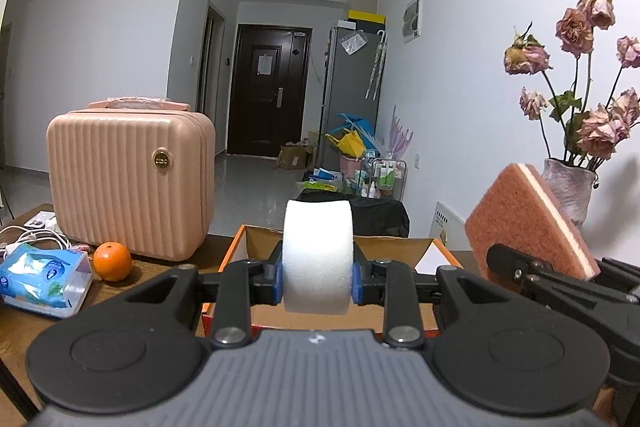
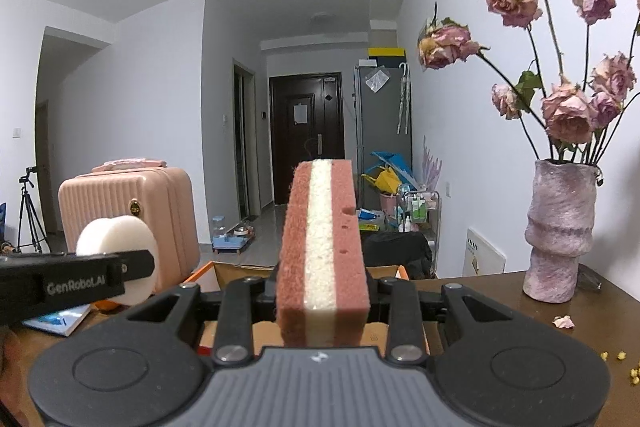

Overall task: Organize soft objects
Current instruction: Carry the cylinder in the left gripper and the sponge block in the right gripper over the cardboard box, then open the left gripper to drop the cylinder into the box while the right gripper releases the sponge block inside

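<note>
My left gripper (image 1: 318, 281) is shut on a round white foam sponge (image 1: 319, 255), held above an open orange cardboard box (image 1: 232, 255). The white sponge also shows in the right wrist view (image 2: 116, 239). My right gripper (image 2: 322, 287) is shut on a pink scouring sponge with a white middle layer (image 2: 324, 247), held edge-up over the same box (image 2: 224, 273). In the left wrist view that pink sponge (image 1: 524, 223) sits at the right, beside the white one.
A pink hard case (image 1: 128, 183) stands at the left on the wooden table (image 1: 24, 319), with an orange (image 1: 112, 261) and a tissue pack (image 1: 44, 279) in front. A vase of dried roses (image 2: 560, 227) stands at the right. Petals lie near it.
</note>
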Motion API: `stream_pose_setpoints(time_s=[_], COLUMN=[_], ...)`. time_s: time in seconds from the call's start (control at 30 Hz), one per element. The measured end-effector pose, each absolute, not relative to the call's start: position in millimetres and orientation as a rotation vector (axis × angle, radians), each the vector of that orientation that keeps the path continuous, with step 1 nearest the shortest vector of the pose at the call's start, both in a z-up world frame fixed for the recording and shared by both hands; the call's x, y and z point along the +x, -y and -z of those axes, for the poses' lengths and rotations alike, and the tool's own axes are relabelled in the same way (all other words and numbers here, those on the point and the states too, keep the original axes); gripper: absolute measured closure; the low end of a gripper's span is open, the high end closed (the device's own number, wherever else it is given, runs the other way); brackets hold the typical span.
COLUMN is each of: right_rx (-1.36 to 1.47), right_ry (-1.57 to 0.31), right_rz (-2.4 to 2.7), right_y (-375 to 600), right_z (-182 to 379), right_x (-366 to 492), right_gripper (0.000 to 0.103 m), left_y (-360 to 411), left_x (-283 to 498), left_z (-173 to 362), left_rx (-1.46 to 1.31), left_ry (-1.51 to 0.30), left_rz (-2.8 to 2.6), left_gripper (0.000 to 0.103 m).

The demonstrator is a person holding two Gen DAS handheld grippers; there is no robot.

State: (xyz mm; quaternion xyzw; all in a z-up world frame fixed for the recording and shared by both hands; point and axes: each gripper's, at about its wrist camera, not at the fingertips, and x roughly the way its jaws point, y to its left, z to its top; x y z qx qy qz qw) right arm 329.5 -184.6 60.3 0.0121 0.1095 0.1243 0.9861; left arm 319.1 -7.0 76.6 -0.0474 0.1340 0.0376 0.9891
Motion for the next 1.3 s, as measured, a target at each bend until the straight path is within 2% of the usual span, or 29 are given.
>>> stream_pose_setpoints(time_s=[0.77,1.3], right_rx=[0.019,0.022], right_ry=[-0.327,-0.462], right_rz=[-0.245,-0.263], right_y=[192,185], right_z=[-45,-18], right_x=[427,483], right_gripper=[0.072,0.072], left_y=[-23,-35], left_x=[404,452], left_z=[-68,-42], left_rx=[-0.071,-0.064], left_ry=[-0.347,-0.461], left_rz=[-0.138,-0.16], left_gripper=[0.073,0.073])
